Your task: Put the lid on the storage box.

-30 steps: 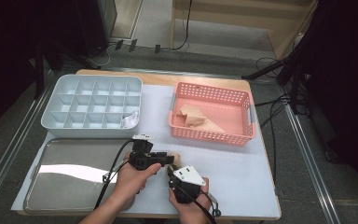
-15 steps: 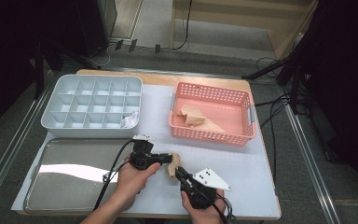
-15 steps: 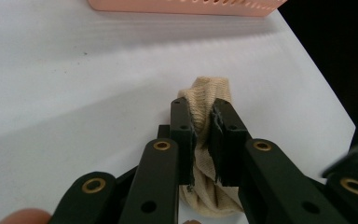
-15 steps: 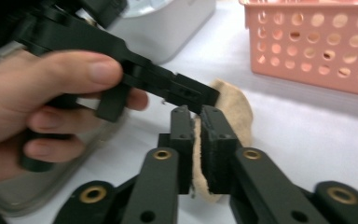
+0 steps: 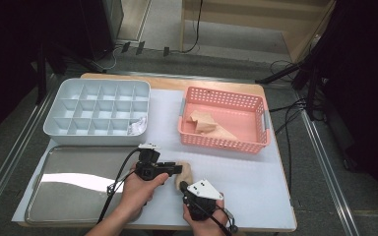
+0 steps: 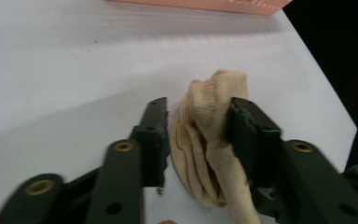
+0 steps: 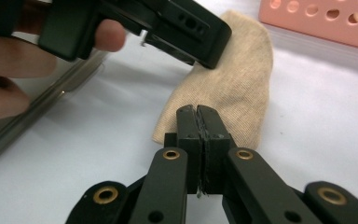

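Beige knitted sock [image 6: 208,140] is straddled by the left hand-held gripper [image 6: 196,133], whose jaws have just been opening. The right hand-held gripper [image 7: 199,122] is seen pressed together at the sock's edge on the white tabletop [image 5: 256,172].

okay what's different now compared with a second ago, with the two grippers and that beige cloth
The right gripper has shifted right, and its jaws have just closed flat together in front of the beige knitted cloth, nothing visibly between them. The left gripper kept its place; its jaws have just been opening, the cloth between them. The pink plastic basket, grey compartment tray and steel tray stayed put.
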Demonstrator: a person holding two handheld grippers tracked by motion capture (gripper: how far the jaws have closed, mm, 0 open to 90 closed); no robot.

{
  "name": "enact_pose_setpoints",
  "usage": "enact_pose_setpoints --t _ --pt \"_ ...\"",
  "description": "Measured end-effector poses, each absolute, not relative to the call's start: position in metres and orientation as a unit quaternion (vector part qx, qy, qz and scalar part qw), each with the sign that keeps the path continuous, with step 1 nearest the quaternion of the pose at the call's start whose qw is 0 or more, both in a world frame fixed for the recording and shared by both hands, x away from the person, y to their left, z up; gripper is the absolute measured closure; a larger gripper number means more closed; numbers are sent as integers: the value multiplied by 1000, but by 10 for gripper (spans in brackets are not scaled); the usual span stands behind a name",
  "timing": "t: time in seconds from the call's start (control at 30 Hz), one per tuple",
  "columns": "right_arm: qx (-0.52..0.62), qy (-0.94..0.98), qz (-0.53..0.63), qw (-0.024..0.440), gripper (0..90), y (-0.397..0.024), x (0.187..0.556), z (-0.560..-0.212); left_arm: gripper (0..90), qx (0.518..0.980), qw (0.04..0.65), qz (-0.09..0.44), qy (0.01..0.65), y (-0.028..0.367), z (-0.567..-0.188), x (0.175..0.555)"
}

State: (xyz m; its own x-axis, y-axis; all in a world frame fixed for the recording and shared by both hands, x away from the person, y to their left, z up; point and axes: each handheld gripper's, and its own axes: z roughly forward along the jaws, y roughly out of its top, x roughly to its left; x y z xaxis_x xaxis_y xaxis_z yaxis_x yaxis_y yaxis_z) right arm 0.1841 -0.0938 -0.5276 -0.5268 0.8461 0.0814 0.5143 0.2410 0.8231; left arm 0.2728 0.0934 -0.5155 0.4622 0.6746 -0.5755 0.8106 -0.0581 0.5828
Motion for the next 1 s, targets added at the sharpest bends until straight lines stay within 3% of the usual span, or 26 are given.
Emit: enact_pose_setpoints --t 0.17,0.4,0.6,0.8,1.0 --pt "446 762 426 196 890 -95 184 -528 442 727 443 -92 516 92 -521 272" --pt "449 761 425 197 889 -95 183 -528 422 721 443 -119 519 89 -527 274" --pt "447 763 423 199 889 -96 182 -529 486 716 444 -135 522 88 -530 277" --pt "450 762 424 195 890 -97 182 -530 638 711 446 -170 517 87 -534 277" --pt "450 761 429 186 877 -99 184 -529 766 720 453 -149 505 88 -532 274"
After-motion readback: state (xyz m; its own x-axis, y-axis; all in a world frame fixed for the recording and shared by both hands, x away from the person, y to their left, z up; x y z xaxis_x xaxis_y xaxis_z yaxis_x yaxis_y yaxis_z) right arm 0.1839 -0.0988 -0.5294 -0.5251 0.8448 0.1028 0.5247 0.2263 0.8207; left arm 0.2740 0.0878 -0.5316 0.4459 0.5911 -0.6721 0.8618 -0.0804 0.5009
